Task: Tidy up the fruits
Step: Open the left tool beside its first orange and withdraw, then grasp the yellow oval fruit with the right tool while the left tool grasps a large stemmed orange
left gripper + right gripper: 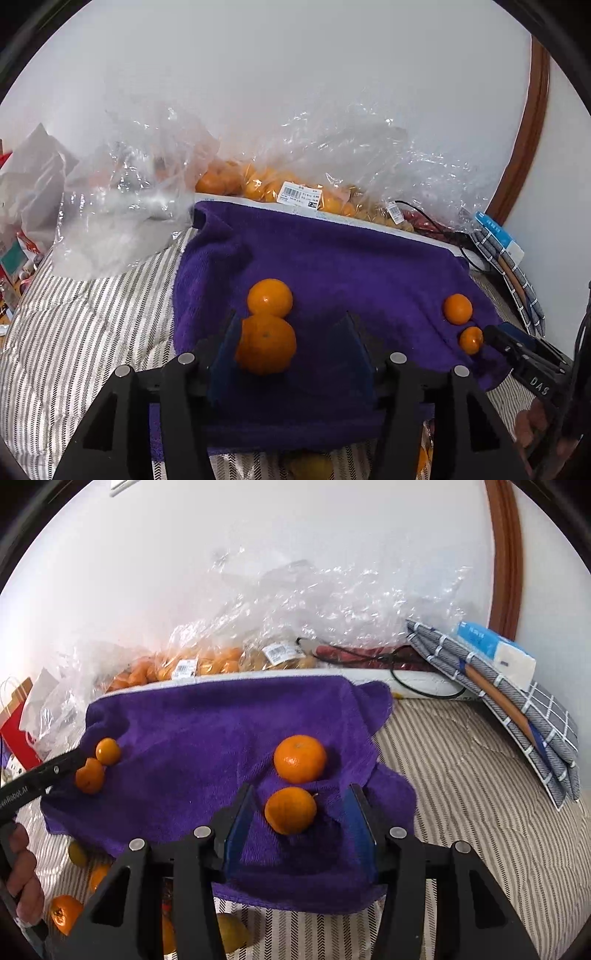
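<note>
A purple towel [332, 258] [207, 720] lies on a striped bed. Four oranges sit on it in two pairs. In the left wrist view, my left gripper [290, 332] is open, with a large orange [266, 343] between its blue fingers, against the left one, and a second orange [269, 297] just beyond. In the right wrist view, my right gripper [301, 805] is open around a small orange [290, 810], with another orange [300, 758] beyond it. The left pair [90, 775] also shows there beside the left gripper's tip.
Clear plastic bags of oranges [258, 184] [199, 662] lie along the white wall. Loose fruit [64, 912] lies on the striped bedding [461, 794] below the towel. A folded grey checked cloth [517, 709] and a tissue pack [498, 653] lie to the right. Paper bags [14, 716] stand left.
</note>
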`<state>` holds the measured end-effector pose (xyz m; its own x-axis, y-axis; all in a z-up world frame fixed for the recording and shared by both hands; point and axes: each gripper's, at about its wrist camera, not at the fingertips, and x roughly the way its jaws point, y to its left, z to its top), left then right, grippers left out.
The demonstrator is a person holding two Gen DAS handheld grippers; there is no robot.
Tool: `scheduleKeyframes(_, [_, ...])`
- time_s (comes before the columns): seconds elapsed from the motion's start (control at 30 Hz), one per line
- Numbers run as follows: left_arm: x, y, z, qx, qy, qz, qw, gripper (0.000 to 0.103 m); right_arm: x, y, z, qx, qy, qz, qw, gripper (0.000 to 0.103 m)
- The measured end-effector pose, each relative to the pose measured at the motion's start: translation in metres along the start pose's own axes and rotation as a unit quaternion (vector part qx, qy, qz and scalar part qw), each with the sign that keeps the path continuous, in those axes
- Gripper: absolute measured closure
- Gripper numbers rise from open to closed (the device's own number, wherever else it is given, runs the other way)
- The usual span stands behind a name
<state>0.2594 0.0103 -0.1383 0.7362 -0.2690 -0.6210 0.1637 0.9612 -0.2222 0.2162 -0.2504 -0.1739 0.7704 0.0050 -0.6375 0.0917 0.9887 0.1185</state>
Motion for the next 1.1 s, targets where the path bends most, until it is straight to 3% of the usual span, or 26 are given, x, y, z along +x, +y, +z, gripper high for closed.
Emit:
scheduleKeyframes(0.17, [-0.008, 0.006, -0.001, -0.004, -0.014, 0.01, 0.9998, 0.049, -0.021, 0.0, 0.001, 0.023, -0.005, 0.017, 1.0, 0.053])
scheduleKeyframes(0.43, [-0.019, 0.013, -0.006, -0.013, -0.017, 0.019, 0.9996, 0.049, -0.05, 0.017, -0.02, 0.005, 0.006, 0.032, 0.999, 0.053])
scheduleKeyframes(0.93, [-0.066, 0.041, -0.065, -0.002, 0.003, 0.044, 0.999, 0.048, -0.058, 0.041, -0.058, -0.02, 0.044, 0.053, 0.997, 0.053])
scheduleKeyframes(1.0, [-0.062, 0.045, -0.068, -0.007, 0.027, 0.058, 0.9979, 0.048, -0.058, 0.042, -0.06, -0.021, 0.048, 0.056, 0.997, 0.053])
scheduleKeyframes(1.1, [-0.068, 0.053, -0.067, -0.027, 0.014, 0.035, 0.9989, 0.048, -0.06, 0.045, -0.063, -0.028, 0.05, 0.06, 0.997, 0.053])
